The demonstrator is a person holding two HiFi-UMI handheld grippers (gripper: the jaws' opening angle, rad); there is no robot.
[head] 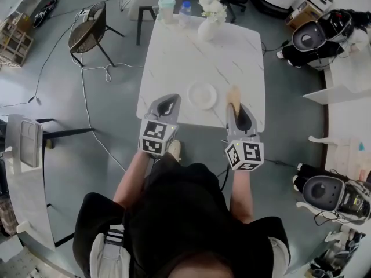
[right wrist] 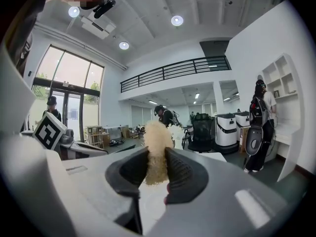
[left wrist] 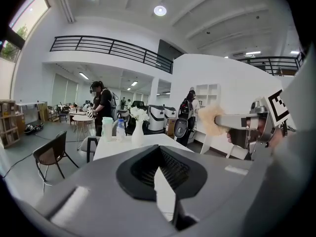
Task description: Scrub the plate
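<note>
Left gripper (head: 167, 102) fingers pressed together; right gripper (head: 235, 106) pinching tan scrubber (right wrist: 156, 144), perhaps sponge; plate (head: 202, 95) between, vase (head: 207, 28) beyond

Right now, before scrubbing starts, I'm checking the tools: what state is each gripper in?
Left gripper: closed, nothing between its jaws.
Right gripper: closed on a tan fluffy scrubbing pad.

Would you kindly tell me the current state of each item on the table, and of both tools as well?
Plate: flat on the table, bare, untouched.
Left tool: shut, empty.
Right tool: shut on the sponge.
Vase: upright, holding flowers.
Bottle: upright.
</note>
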